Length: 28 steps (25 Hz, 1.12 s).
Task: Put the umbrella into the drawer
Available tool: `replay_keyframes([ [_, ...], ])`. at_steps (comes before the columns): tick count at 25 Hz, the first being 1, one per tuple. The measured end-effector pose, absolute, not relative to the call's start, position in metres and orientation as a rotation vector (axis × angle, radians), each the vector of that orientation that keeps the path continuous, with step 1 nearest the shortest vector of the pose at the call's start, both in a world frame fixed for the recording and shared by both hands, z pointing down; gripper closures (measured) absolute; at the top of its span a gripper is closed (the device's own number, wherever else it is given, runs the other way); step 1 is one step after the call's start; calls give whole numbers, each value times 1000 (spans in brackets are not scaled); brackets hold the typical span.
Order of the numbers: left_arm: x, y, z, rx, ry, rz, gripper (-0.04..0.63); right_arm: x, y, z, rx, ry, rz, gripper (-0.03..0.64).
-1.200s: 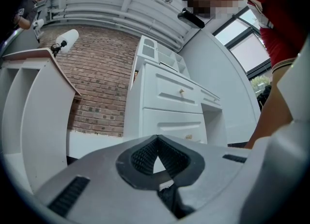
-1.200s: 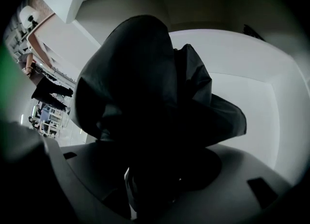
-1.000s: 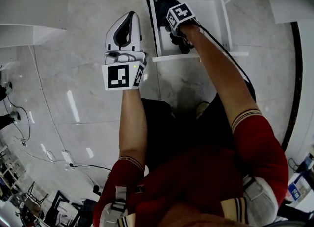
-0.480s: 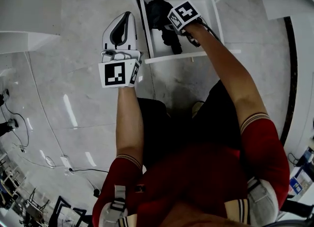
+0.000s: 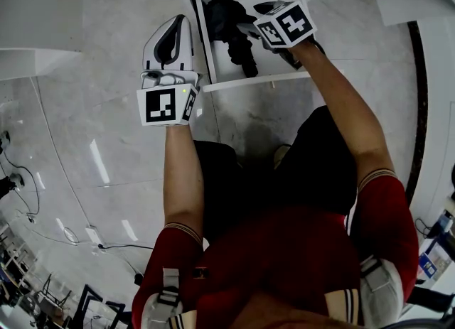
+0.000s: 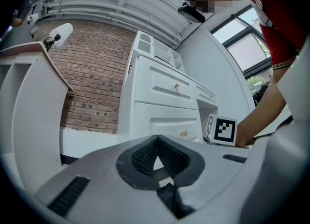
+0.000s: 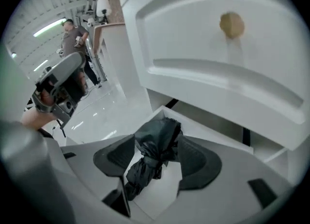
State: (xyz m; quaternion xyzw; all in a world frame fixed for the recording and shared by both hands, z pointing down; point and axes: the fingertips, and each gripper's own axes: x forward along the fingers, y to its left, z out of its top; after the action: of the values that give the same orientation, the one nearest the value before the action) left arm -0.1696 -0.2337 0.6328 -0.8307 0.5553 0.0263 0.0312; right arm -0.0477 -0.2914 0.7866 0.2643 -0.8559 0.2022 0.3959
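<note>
A folded black umbrella (image 5: 231,33) lies in the open white drawer (image 5: 256,80), along its left side. My right gripper (image 5: 254,20) hangs above the drawer, tilted down at it. Its jaws are wide apart and closing, with nothing between them. In the right gripper view the umbrella (image 7: 152,155) shows through the gap of the right gripper (image 7: 156,151), lying lower on the drawer (image 7: 161,199) floor. My left gripper (image 5: 174,23) hovers level over the floor just left of the drawer; in its own view the left gripper (image 6: 157,157) is shut and empty.
A closed drawer front with a round knob (image 7: 231,24) sits right above the open one. The white dresser (image 6: 164,97) stands before a brick wall (image 6: 92,73). A white shelf unit (image 5: 35,43) is at the left; cables (image 5: 28,171) trail on the marble floor. A person (image 7: 72,34) stands far off.
My right gripper has risen out of the drawer and turned, leaving the umbrella lying inside. The left gripper has stayed where it was.
</note>
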Motion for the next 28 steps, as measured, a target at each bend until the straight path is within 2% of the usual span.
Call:
replay_keyframes([
  [3, -168, -233, 633, -2572, 1708, 83, 589, -61, -282, 762, 650, -2288, 440, 367],
  [17, -157, -221, 625, -2621, 1669, 30, 589, -95, -253, 663, 678, -2680, -10, 614],
  [28, -143, -205, 564, -2652, 1583, -2, 589, -95, -225, 570, 623, -3005, -88, 617],
])
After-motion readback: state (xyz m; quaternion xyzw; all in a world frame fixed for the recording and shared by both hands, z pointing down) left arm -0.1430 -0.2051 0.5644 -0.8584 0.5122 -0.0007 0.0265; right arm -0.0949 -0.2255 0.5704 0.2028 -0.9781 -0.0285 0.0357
